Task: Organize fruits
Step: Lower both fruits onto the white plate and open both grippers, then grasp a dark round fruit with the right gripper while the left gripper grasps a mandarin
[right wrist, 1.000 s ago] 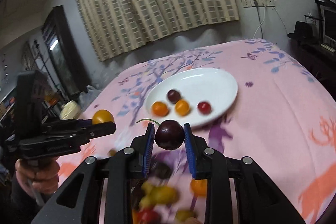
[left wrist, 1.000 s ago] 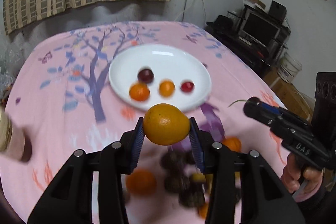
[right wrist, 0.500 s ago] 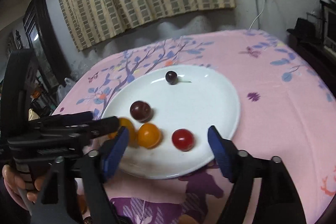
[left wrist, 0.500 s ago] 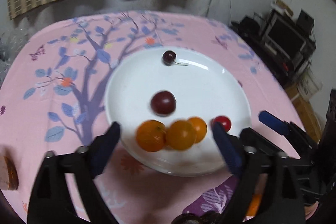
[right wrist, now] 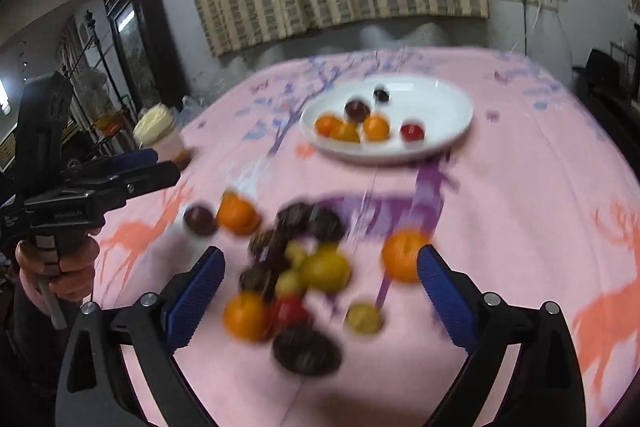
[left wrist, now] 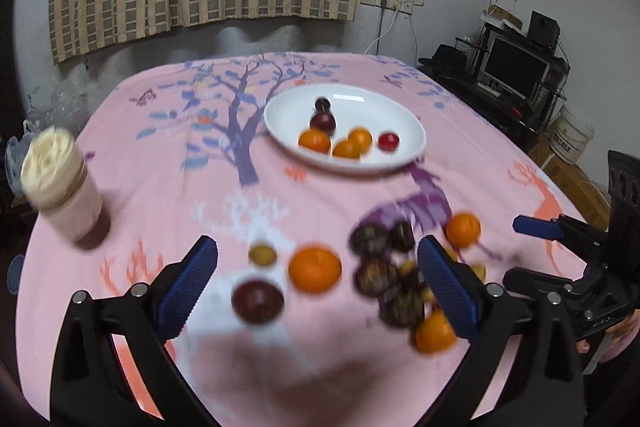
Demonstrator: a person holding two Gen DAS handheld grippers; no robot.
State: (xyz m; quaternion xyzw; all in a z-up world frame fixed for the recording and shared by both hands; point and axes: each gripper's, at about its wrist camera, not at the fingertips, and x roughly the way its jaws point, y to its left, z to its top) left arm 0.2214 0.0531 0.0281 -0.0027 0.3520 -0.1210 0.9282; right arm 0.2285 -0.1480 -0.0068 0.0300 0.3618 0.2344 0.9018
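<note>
Hovering with fingers opening and nothing between them, both grippers [left wrist: 316, 277] [right wrist: 320, 285] are risking nudging round fruits in the loose pile [right wrist: 296, 275] near the plate [right wrist: 452, 131], rolling them off the tabletop [right wrist: 520, 195].

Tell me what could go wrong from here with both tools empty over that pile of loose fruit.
1. The loose fruit lies bunched and touching on the cloth, so the right tool, its jaws still opening with nothing between them, could nudge neighbours and set round pieces rolling.
2. The plate already holds six fruits; another drop could knock them together.
3. The jar stands near the table's edge beside the left tool; a sweep might tip it.
</note>
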